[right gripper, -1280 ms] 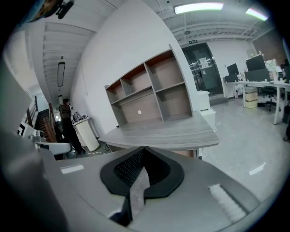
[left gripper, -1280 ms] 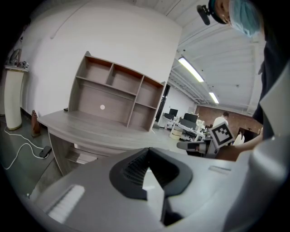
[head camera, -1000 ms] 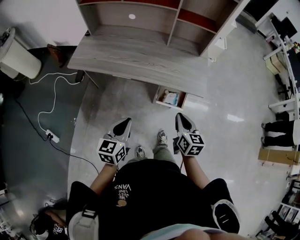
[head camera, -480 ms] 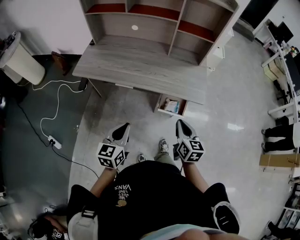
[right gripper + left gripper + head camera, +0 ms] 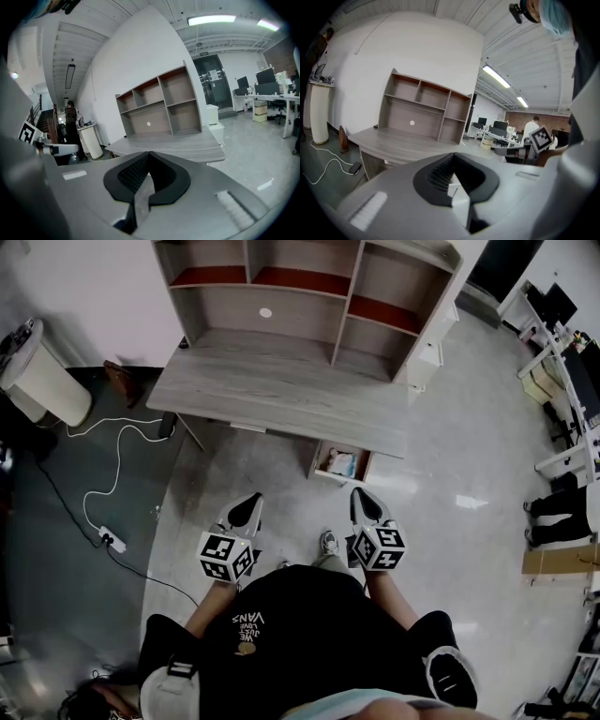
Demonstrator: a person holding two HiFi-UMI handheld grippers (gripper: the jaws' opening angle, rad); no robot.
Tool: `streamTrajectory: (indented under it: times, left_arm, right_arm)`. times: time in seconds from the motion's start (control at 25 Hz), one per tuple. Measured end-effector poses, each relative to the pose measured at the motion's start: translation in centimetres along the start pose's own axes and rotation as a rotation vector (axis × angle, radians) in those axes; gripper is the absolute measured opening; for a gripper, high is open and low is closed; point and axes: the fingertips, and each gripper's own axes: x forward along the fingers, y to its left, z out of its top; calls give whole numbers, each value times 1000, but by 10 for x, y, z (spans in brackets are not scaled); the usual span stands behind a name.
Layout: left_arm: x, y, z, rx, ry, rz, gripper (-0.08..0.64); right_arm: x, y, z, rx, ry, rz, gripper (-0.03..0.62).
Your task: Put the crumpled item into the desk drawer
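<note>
The wooden desk (image 5: 281, 390) with its shelf unit stands ahead of me. Under its right end a drawer (image 5: 323, 457) hangs open, and a pale crumpled item (image 5: 343, 463) lies inside it. My left gripper (image 5: 249, 503) and right gripper (image 5: 362, 497) are held side by side in front of my body, short of the drawer, both pointing at the desk. Each is shut with nothing between its jaws. The left gripper view has its closed tip (image 5: 453, 154) below the desk (image 5: 403, 143). In the right gripper view the closed tip (image 5: 149, 153) sits under the desk's edge (image 5: 187, 143).
A white bin (image 5: 42, 371) stands at the left. A cable runs across the dark floor to a power strip (image 5: 111, 540). A cardboard box (image 5: 558, 561) and office furniture are at the right. My shoe (image 5: 328, 542) is on the glossy floor between the grippers.
The head view has tilted, so more of the shelf unit shows and the desk and drawer sit lower in the picture. Both grippers stay shut and almost in place.
</note>
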Motion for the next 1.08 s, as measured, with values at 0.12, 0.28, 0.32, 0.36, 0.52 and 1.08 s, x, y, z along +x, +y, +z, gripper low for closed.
streamTrajectory:
  times: [0.12,0.28,0.32,0.36,0.52,1.08]
  left_arm:
    - [2,-1,2,-3,-5,-3,53]
    - [4,-3,2,-8,-10,-4,54]
    - [3,-4,2,-9,-11,-4,54]
    - [3,-4,2,-10,-11,-4,54]
    - [4,-4,3,-17,-11,1,54]
    - [8,-5,3,-17,-11,12,54]
  right_arm:
    - [1,1,2,1,-3,3,3]
    - [0,4,2,2,-2,10,3]
    - [0,5,2,2,-2,12,3]
    - [0,5,3,1,-1,15,3]
    - [2,7,7,-3,1,21,3]
    - [8,7,7,-11,12,48,3]
